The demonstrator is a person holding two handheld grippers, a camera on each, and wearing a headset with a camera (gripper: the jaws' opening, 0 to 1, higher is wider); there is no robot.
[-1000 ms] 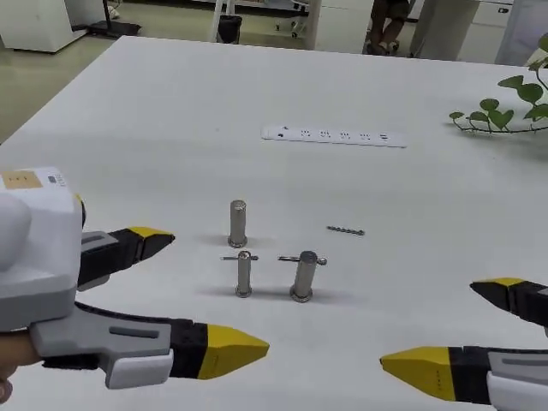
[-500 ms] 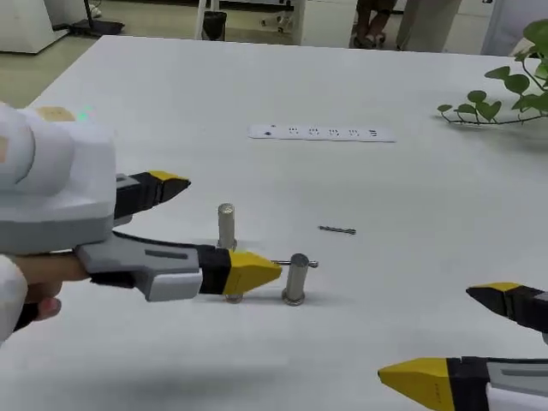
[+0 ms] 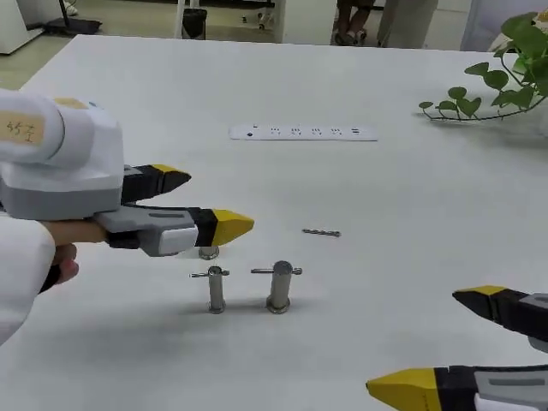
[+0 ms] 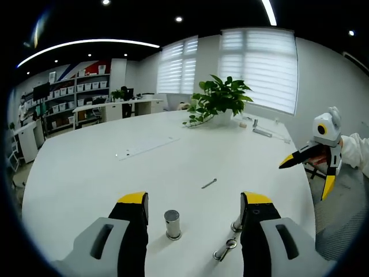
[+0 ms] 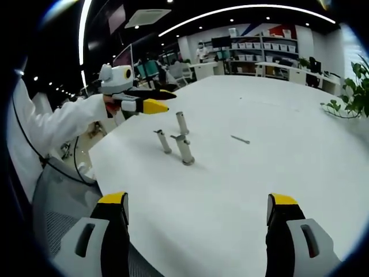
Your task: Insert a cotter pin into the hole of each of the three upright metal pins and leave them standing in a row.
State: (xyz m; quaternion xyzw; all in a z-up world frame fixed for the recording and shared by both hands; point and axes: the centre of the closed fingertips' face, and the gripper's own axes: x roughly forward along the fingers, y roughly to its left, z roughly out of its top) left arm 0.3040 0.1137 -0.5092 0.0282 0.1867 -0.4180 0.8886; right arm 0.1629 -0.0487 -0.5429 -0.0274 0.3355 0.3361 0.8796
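pins: three stand toward the near edge of the table [image 3: 411, 197], left of its middle
fitted pins: the near-left pin [image 3: 217, 291] and the near-right pin [image 3: 278, 289] stand side by side, each already cross-pinned through its top
bare pin: the bare pin [image 4: 172, 224] stands just behind them, upright, its hole empty; in the head view it is mostly hidden behind a jaw
loose cotter pin: the loose cotter pin [image 3: 321, 232] lies flat on the table, to the right of the pins and apart from them
left claw: the left claw [image 3: 205, 204] hangs over the bare pin, jaws spread wide on either side of it, touching nothing
right claw: the right claw [image 3: 425, 342] sits low by the near right corner, jaws apart, empty
just changed: a second ago the left claw was down by the near left edge; it has since lifted and swung in over the pins; the right claw has barely moved, and the loose cotter pin has not shifted
what it means: two of three look done; the left claw seems to be lining up to steady the bare pin
next move needs: probably a gentle close on the bare pin while the right claw fetches the loose cotter pin
risk: a jaw could knock a fitted pin over
far side: a power strip [image 3: 304, 132] lies toward the far edge, a plant [image 3: 505, 77] by the far right corner
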